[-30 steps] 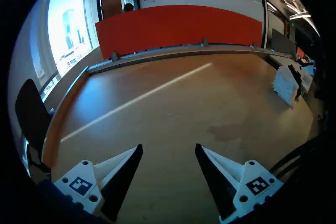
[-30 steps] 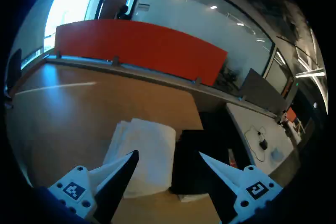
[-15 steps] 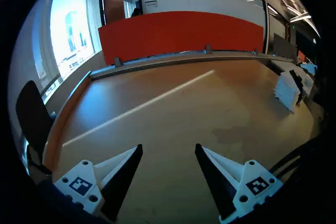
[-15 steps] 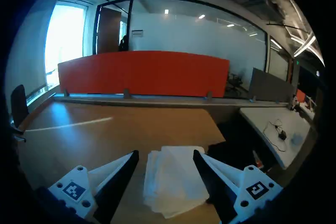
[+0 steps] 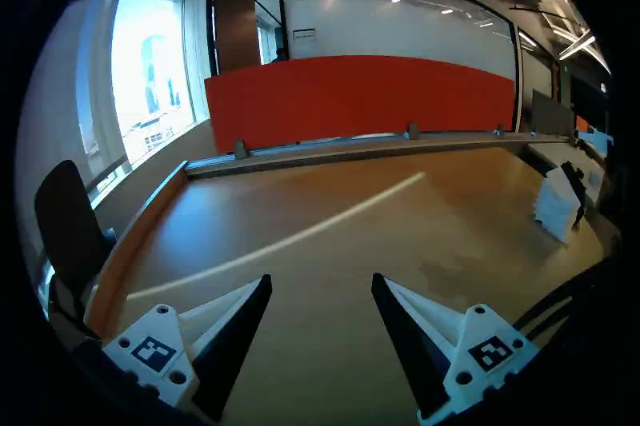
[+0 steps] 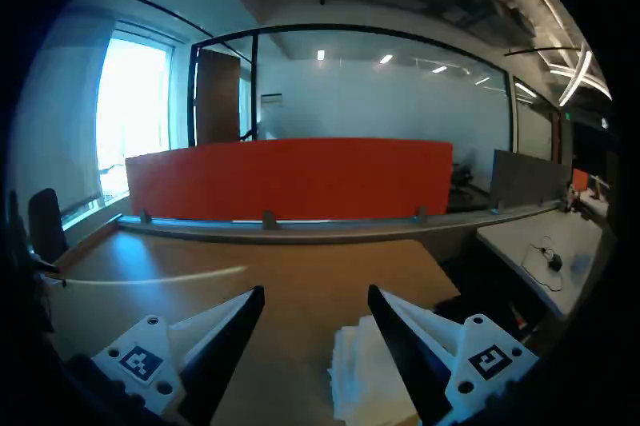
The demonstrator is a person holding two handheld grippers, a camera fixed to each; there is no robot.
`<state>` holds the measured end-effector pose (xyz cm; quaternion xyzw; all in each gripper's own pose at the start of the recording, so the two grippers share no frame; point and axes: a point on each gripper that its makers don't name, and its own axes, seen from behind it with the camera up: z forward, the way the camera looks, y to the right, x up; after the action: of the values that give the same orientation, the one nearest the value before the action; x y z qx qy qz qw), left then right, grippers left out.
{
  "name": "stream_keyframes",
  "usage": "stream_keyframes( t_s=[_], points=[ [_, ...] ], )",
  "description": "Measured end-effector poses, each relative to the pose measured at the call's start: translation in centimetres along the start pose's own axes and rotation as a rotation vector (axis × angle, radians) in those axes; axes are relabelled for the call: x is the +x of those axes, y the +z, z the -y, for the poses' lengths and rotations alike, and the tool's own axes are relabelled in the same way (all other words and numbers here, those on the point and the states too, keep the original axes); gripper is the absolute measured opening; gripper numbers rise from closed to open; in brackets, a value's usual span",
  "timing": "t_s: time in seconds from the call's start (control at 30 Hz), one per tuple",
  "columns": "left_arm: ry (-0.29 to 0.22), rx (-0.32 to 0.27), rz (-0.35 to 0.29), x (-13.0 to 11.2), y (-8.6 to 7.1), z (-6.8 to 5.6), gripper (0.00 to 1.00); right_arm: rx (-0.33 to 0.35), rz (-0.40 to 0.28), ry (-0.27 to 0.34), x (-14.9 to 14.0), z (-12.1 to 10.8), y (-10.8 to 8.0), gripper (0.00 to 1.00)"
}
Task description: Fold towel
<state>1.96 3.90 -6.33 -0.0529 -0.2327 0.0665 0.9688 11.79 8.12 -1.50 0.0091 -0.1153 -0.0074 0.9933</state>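
In the left gripper view a bright window (image 5: 148, 98) fills the left wall, with a dark chair (image 5: 68, 226) low beside it at the left end of the table (image 5: 360, 218). A pale stripe (image 5: 304, 238) of light runs slantwise across the wood, from near the chair up toward the right. Behind the table's far edge stands an orange partition (image 5: 360, 98). The left gripper (image 5: 320, 278) is released, its fingers spread wide above the table, with wood showing in the gap. Far to the right, near the table's right edge and well apart from this gripper, sits a white stack of towels (image 5: 556, 206). A dark thing rests against its far side, too small to make out. In the right gripper view the window and chair are again at the left and the partition runs across the middle behind the table. The right gripper (image 6: 315, 290) is also released, its fingers held apart over the wood. The towels lie low in this view, just by the right finger and partly hidden behind it, close to the table's right edge; whether the finger touches them I cannot tell. Right of the table, across a dark gap, stands a white desk (image 6: 552, 242) with a cable (image 6: 548, 258) lying on it, and a grey screen (image 6: 520, 178) behind.
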Motion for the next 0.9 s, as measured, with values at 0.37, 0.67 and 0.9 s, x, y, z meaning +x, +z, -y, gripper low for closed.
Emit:
stream_keyframes(
  t_s=[0.37,0.67,0.9],
  points=[
    [-0.043,0.009,-0.098,4.1,1.3,0.6,0.93,0.01,-0.059,0.0,1.9,4.7,0.6,1.0],
    [-0.082,0.011,-0.196,7.6,1.8,0.8,0.93,0.014,-0.109,0.014,3.5,8.7,1.0,1.0],
    [-0.089,0.005,-0.261,9.6,1.8,0.6,0.93,0.037,-0.109,-0.006,3.3,11.7,1.2,1.0]
  ],
)
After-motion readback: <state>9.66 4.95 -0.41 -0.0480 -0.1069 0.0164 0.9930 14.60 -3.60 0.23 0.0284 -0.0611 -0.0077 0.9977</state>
